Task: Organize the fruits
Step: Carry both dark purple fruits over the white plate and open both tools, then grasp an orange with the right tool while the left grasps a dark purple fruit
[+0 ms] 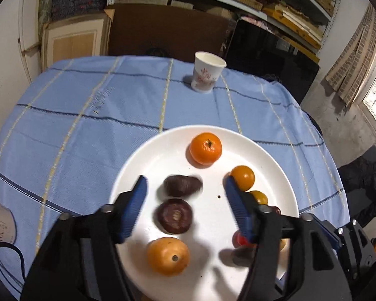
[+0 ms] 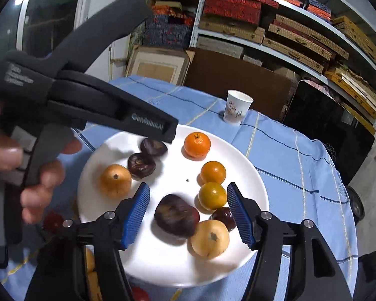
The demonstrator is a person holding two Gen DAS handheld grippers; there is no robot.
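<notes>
A white plate (image 1: 143, 165) (image 2: 243, 160) on the blue checked cloth holds several fruits. In the left wrist view a tangerine (image 1: 205, 148) lies at the far side, two dark purple fruits (image 1: 182, 185) (image 1: 174, 216) in the middle, and an orange round fruit (image 1: 168, 255) nearest. My left gripper (image 1: 185, 188) is open and empty, just above the purple fruits. In the right wrist view my right gripper (image 2: 188, 195) is open and empty over a large dark purple fruit (image 2: 176, 215), with small oranges (image 2: 212, 196) (image 2: 213, 172) and a yellow-orange fruit (image 2: 210, 238) beside it.
A paper cup (image 1: 207, 75) (image 2: 237, 110) stands on the far side of the table. The left gripper's body and the hand holding it (image 2: 70, 105) fill the left of the right wrist view. More fruits lie off the plate near its front-left edge (image 2: 52, 222). Shelves stand behind.
</notes>
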